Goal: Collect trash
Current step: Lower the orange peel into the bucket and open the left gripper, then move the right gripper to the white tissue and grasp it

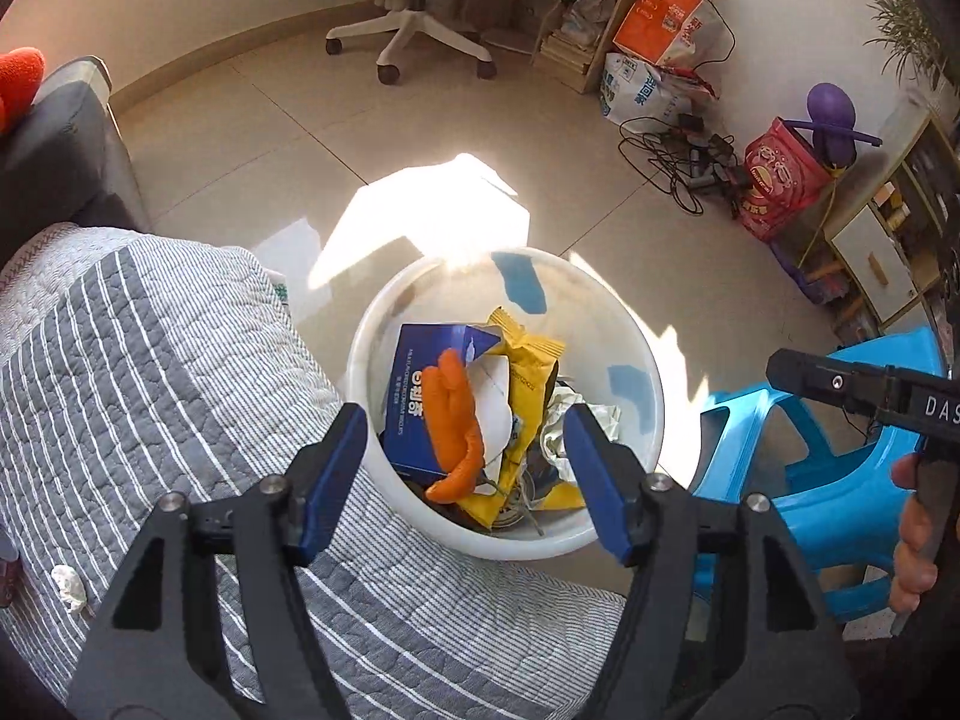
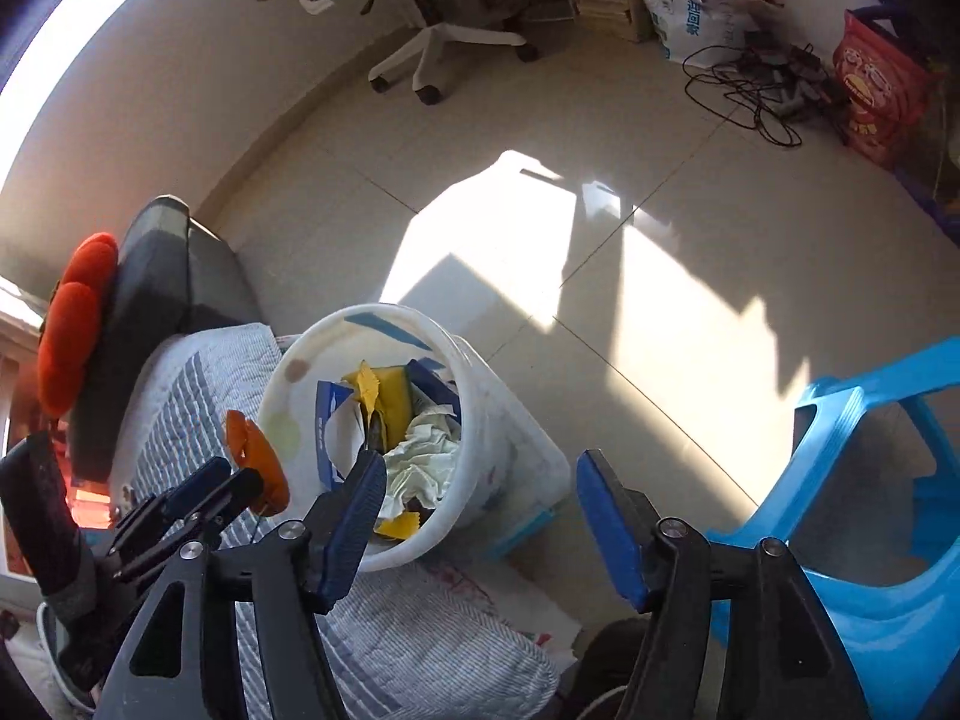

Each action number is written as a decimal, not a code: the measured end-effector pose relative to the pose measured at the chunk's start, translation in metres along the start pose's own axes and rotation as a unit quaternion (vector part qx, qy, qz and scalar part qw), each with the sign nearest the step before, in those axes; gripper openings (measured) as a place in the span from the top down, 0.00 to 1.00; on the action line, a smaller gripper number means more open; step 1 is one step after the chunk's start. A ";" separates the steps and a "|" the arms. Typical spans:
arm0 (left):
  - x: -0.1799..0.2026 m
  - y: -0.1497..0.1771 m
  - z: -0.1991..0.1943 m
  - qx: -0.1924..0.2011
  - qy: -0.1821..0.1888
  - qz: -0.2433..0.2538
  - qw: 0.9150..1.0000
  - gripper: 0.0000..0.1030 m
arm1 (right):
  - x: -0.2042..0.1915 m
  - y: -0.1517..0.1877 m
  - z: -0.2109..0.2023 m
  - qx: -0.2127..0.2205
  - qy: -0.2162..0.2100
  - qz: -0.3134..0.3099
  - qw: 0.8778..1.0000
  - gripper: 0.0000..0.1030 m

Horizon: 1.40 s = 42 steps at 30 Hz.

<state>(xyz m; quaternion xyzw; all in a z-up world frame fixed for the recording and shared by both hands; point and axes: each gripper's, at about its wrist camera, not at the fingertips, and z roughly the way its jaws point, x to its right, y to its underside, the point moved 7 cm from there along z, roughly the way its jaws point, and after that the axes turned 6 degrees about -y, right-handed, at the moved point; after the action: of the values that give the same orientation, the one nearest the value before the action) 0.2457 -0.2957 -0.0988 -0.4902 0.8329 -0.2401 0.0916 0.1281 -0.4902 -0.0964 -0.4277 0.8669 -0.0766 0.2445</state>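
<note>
A white bin (image 1: 648,402) stands on the floor beside a striped quilt. It holds a blue box (image 1: 420,384), a yellow wrapper (image 1: 528,372), crumpled white paper (image 1: 564,432) and an orange peel (image 1: 459,420) that hangs in the air over it. My left gripper (image 1: 465,480) is open just above the bin, with the peel falling free between its fingers. In the right wrist view the left gripper (image 2: 234,480) shows beside the peel (image 2: 258,462), by the bin (image 2: 528,468). My right gripper (image 2: 480,522) is open and empty, to the right of the bin.
The striped grey quilt (image 1: 150,390) covers a seat left of the bin, with a small white scrap (image 1: 69,585) on it. A blue plastic stool (image 1: 828,480) stands to the right. An office chair (image 1: 420,30), bags and cables (image 1: 678,162) lie at the far wall.
</note>
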 end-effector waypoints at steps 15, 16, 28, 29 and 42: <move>-0.087 0.037 -0.043 -0.004 -0.082 -0.022 0.996 0.02 | -0.031 0.006 -0.010 0.009 0.013 -0.044 0.999 0.27; -0.093 0.040 -0.047 -0.003 -0.086 -0.021 0.996 0.01 | -0.034 0.007 -0.010 0.010 0.013 -0.048 0.999 0.27; -0.171 0.094 -0.094 -0.003 -0.118 -0.060 0.991 0.01 | -0.089 0.026 -0.008 0.020 0.018 -0.106 0.994 0.25; -0.177 0.099 -0.097 0.000 -0.120 -0.065 0.991 0.01 | -0.095 0.029 -0.006 0.020 0.019 -0.115 0.993 0.24; -0.273 0.154 -0.132 0.021 -0.177 -0.132 0.975 0.01 | -0.199 0.090 0.041 0.012 0.047 -0.272 0.961 0.07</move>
<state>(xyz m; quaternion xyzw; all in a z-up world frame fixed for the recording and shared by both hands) 0.2128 0.0421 -0.0821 -0.6283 0.7263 -0.1769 0.2154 0.1866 -0.2761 -0.0914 -0.6405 0.7272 -0.1707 0.1783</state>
